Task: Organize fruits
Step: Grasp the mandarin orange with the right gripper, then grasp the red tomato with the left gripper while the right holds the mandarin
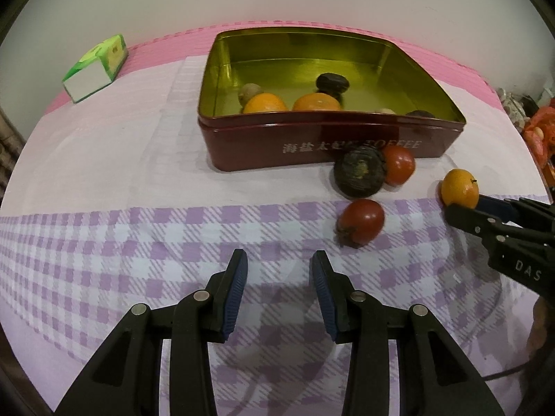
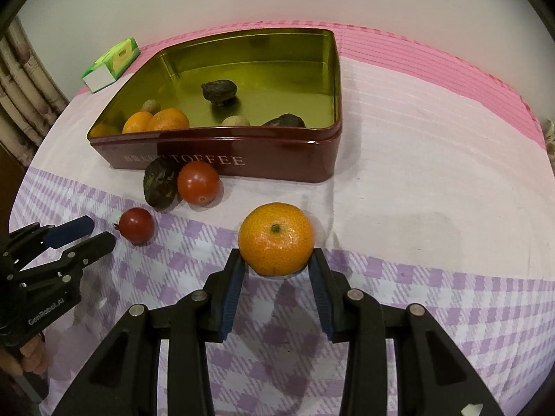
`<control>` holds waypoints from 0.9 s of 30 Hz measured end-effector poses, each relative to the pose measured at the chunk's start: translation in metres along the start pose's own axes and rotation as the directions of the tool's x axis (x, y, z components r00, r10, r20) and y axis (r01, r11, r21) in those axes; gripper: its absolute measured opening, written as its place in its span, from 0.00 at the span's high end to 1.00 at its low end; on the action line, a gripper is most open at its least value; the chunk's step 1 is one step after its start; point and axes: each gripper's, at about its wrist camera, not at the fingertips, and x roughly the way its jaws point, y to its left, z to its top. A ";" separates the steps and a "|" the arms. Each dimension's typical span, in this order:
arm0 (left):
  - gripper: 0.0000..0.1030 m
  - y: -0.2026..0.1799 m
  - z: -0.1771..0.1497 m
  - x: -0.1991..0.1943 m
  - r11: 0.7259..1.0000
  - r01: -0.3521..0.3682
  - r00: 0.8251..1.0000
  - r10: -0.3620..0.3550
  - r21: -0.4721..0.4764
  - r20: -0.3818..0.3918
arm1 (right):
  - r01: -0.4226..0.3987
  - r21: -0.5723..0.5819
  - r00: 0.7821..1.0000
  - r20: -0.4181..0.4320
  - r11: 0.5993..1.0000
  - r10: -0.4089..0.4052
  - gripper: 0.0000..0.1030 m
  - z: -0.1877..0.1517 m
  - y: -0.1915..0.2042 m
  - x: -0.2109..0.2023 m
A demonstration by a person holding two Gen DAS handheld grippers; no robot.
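Note:
A dark red toffee tin [image 1: 329, 149] [image 2: 277, 163] with a gold inside stands on the table and holds two oranges [image 1: 265, 103] [image 2: 166, 120], dark fruits and small brown ones. Before it lie a dark wrinkled fruit [image 1: 359, 171] [image 2: 160, 182] and two red tomatoes [image 1: 399, 164] [image 1: 360, 222] [image 2: 198, 183] [image 2: 137, 225]. My right gripper [image 2: 276, 263] [image 1: 461, 208] is open, its fingertips on either side of an orange [image 2: 276, 238] [image 1: 459, 187] on the cloth. My left gripper [image 1: 279, 263] [image 2: 100, 234] is open and empty, just short of the nearer tomato.
A green and white box [image 1: 97, 67] [image 2: 112, 64] lies at the back left. The table carries a lilac checked cloth [image 1: 104, 242] over a pink one. Red and orange clutter [image 1: 537, 131] sits past the right edge.

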 end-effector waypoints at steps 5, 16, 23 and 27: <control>0.61 -0.008 -0.003 -0.003 0.999 0.025 1.000 -0.025 0.031 0.007 | -0.003 0.021 1.000 0.005 1.000 0.002 0.66 -0.004 -0.014 -0.003; 0.61 -0.033 -0.006 0.003 0.995 0.056 0.998 -0.056 0.086 0.005 | 0.001 0.012 1.000 0.018 1.000 -0.001 0.65 -0.002 -0.015 -0.002; 0.61 -0.048 -0.005 0.006 0.993 0.057 0.998 -0.058 0.102 0.008 | -0.006 0.015 1.000 0.026 1.000 0.006 0.65 -0.004 -0.017 -0.003; 0.61 -0.050 0.001 0.010 0.995 0.047 0.999 -0.048 0.084 0.017 | -0.006 0.014 1.000 0.031 1.000 0.006 0.65 -0.005 -0.018 -0.003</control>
